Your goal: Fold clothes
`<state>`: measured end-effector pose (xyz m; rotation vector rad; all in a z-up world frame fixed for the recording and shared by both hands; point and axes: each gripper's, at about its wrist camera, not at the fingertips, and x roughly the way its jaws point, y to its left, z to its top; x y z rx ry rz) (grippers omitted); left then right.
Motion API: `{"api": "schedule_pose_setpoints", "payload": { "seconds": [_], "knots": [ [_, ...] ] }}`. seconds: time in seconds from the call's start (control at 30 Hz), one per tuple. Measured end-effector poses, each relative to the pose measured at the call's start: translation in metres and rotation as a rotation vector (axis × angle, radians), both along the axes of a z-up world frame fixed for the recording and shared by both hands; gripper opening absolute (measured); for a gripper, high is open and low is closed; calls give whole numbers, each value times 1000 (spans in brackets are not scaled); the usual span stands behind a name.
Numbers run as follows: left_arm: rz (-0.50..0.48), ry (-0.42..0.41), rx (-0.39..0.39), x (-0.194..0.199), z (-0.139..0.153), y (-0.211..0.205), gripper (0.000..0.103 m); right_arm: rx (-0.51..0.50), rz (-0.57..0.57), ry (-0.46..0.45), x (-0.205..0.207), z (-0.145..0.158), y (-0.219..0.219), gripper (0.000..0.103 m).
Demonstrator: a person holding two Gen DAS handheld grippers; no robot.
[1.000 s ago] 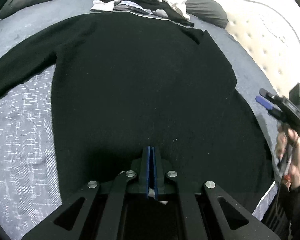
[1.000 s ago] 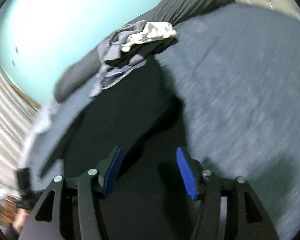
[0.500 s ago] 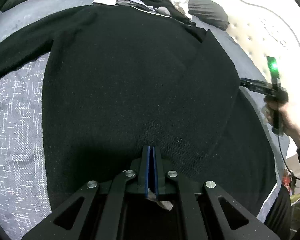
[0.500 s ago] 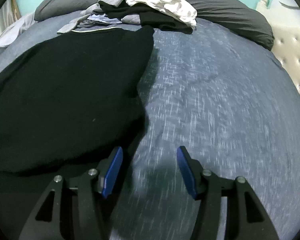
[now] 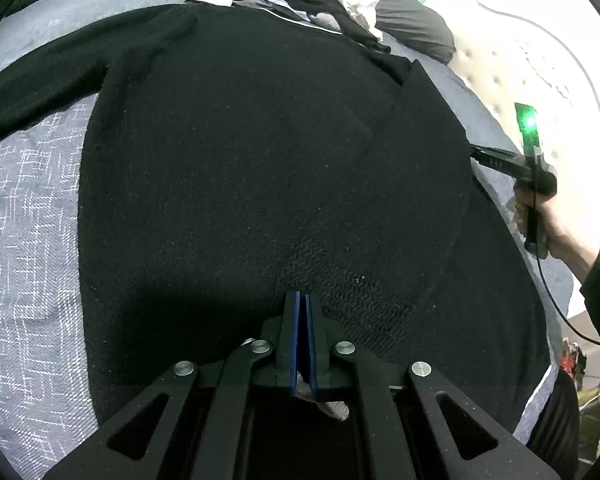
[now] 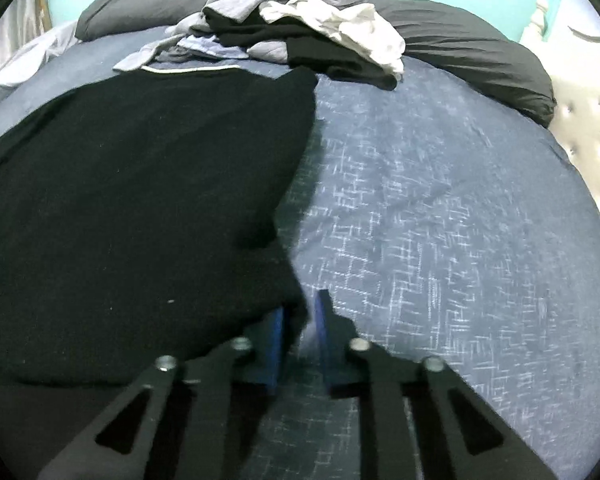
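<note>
Left wrist view: you are keeping the left gripper (image 5: 301,308) pressed together at the near hem of the black sweater (image 5: 260,160), and a pale scrap, likely a label, is showing behind the blue pads; whether knit is actually caught there I cannot tell. The sweater is lying spread over the blue patterned bed cover (image 5: 28,208), one sleeve (image 5: 40,84) trailing off to the left, its right side already folded inward. Further right, your right hand (image 5: 534,216) is bringing the right gripper (image 5: 474,152) down to the sweater's right edge, where a second ago it was hovering clear of the cloth.

In the right wrist view, the right gripper (image 6: 300,322) has just been closing its jaws, which were spread wide half a second ago, and they are now pinching the sweater's edge (image 6: 296,312). The unfolded pile of clothes (image 6: 292,28) is waiting at the far side by the dark pillow (image 6: 480,64). With this grip taken, you are probably getting ready to carry the next fold across.
</note>
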<state>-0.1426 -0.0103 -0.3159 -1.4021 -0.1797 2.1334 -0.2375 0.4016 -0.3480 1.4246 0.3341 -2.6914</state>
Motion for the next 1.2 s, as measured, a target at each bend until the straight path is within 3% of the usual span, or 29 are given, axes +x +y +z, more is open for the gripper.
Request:
{"api": "schedule_pose_setpoints", "payload": {
  "seconds": [0.27, 0.4, 0.5, 0.57, 0.63, 0.7, 0.83, 1.07, 1.1, 1.2],
  "knots": [
    [0, -1, -5, 3, 1, -1, 3, -141, -56, -60, 4, 0, 22, 7],
    [1, -7, 3, 2, 0, -1, 3, -222, -87, -113, 11, 25, 43, 8],
    [1, -5, -3, 2, 0, 0, 3, -234, -129, -88, 0, 50, 54, 11],
    [0, -5, -4, 1, 0, 1, 3, -257, -139, -72, -16, 66, 52, 24],
    [1, -8, -1, 1, 0, 1, 3, -286, -140, -56, -38, 78, 42, 52],
    [0, -8, -1, 0, 0, 1, 3, -319, -129, -55, -68, 84, 32, 61],
    [-7, -9, -3, -1, -1, 2, 3, -312, -145, -60, -120, 88, 14, 61],
    [-11, -13, 0, -4, -2, 5, 3, -219, -171, -118, -173, 73, -5, 61],
    [-11, -14, 2, -5, -2, 5, 3, -207, -176, -127, -177, 71, -6, 59],
    [-11, -18, 7, -7, -3, 5, 3, -171, -178, -169, -190, 60, -11, 35]
  ]
}}
